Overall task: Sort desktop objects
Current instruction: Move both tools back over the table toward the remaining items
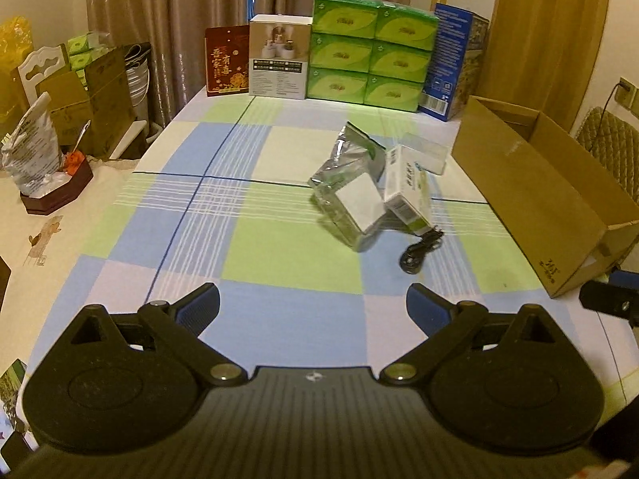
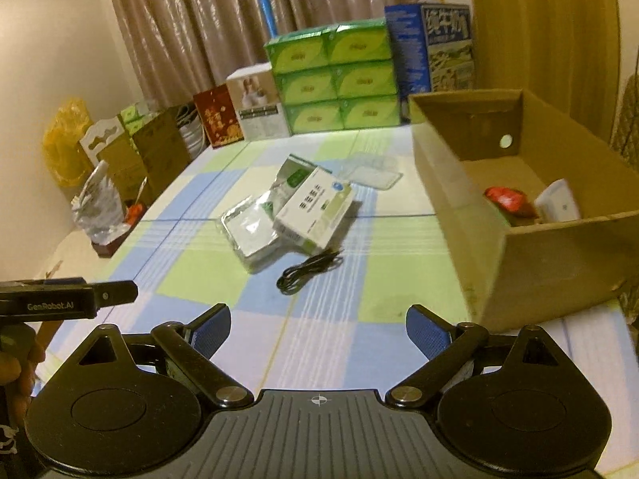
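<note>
A pile lies mid-table: a silver foil pouch (image 1: 347,199) (image 2: 251,231), a white-and-green medicine box (image 1: 407,183) (image 2: 315,207) leaning on it, a second foil pouch with a green label (image 1: 355,147) (image 2: 293,173), a clear plastic case (image 1: 425,153) (image 2: 373,173) and a coiled black cable (image 1: 419,249) (image 2: 307,269). An open cardboard box (image 1: 535,199) (image 2: 451,183) stands at the right; a red item (image 2: 507,199) and a white item (image 2: 559,199) lie inside. My left gripper (image 1: 313,305) and right gripper (image 2: 318,325) are open and empty, both short of the pile.
Stacked green tissue packs (image 1: 369,50) (image 2: 335,80), a blue carton (image 1: 449,60), a white box (image 1: 279,56) and a red box (image 1: 225,60) line the far edge. Bags and cartons (image 1: 80,92) stand left of the checked tablecloth (image 1: 239,239). The left gripper's body (image 2: 68,299) shows in the right wrist view.
</note>
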